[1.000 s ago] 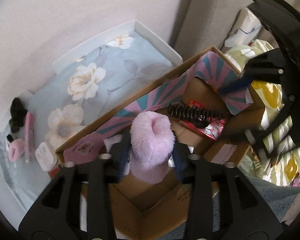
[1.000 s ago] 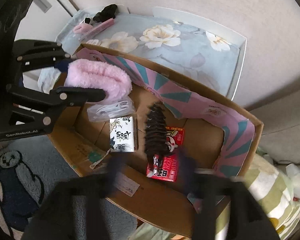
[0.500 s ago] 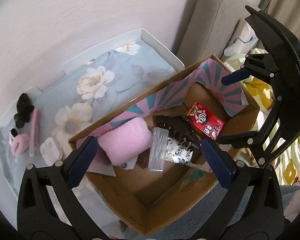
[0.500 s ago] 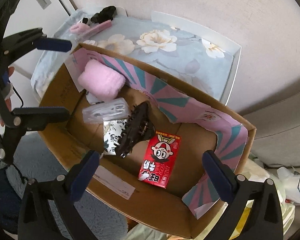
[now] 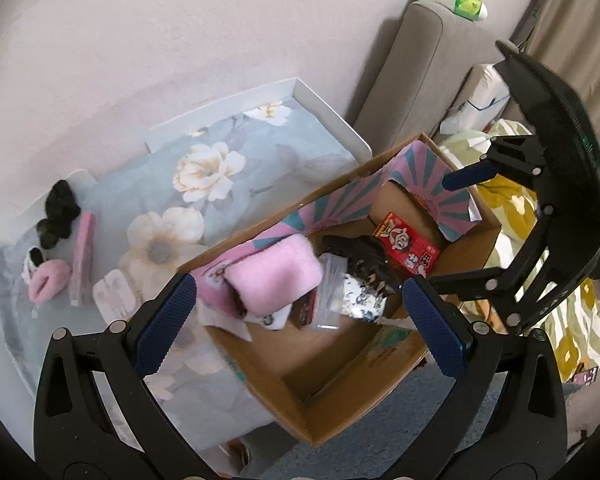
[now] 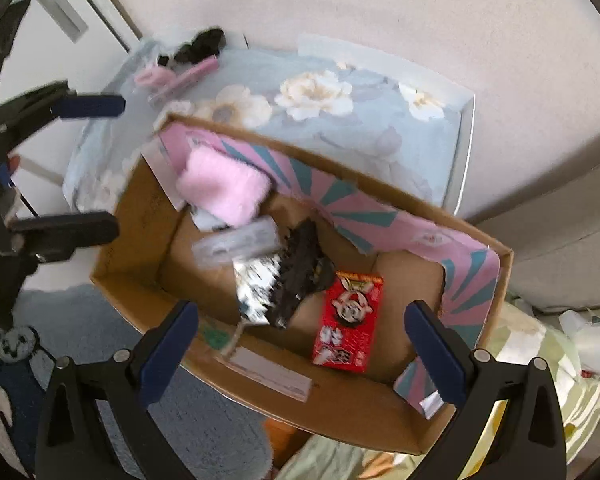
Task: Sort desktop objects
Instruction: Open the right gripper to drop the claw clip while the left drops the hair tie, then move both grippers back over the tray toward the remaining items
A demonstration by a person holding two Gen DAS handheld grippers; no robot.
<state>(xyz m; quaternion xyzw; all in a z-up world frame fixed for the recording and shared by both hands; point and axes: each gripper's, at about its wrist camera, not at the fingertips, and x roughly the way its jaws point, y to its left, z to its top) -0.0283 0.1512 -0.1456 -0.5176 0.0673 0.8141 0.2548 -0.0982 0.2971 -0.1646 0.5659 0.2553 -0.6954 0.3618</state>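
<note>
A: How do the tongs stand?

B: The left tongs [image 5: 300, 314] are spread wide with nothing between the blue pads. The right tongs [image 6: 302, 338] are the same, released and empty. Both hang above the cardboard box [image 6: 140, 296].

A: What lies in the box?

B: The pink fluffy piece [image 5: 274, 274] rests at the left end, against the wall lined with pink and teal paper [image 6: 340, 196]. Just beside it to the right lies a clear plastic case [image 6: 236, 242], then a silvery printed packet [image 6: 256, 288], with a black hair claw [image 6: 300, 272] partly over that packet. A red carton [image 6: 348, 320] lies flat toward the right end, touching the claw's edge.

A: And outside the box?

B: The box sits against the near edge of the counter, which is covered by a pale blue flowered cloth [image 5: 220, 168]. At the far left of the cloth there is a black fuzzy thing [image 5: 58, 216], a pink bar [image 5: 82, 256], a small pink fluffy item [image 5: 48, 280] and a small white case [image 5: 114, 292]. All four are well apart from both tongs.

A: Anything on the right?

B: Yellow and green patterned bedding [image 5: 572, 320] beside the box, and a grey upholstered backrest [image 5: 416, 72] behind it.
</note>
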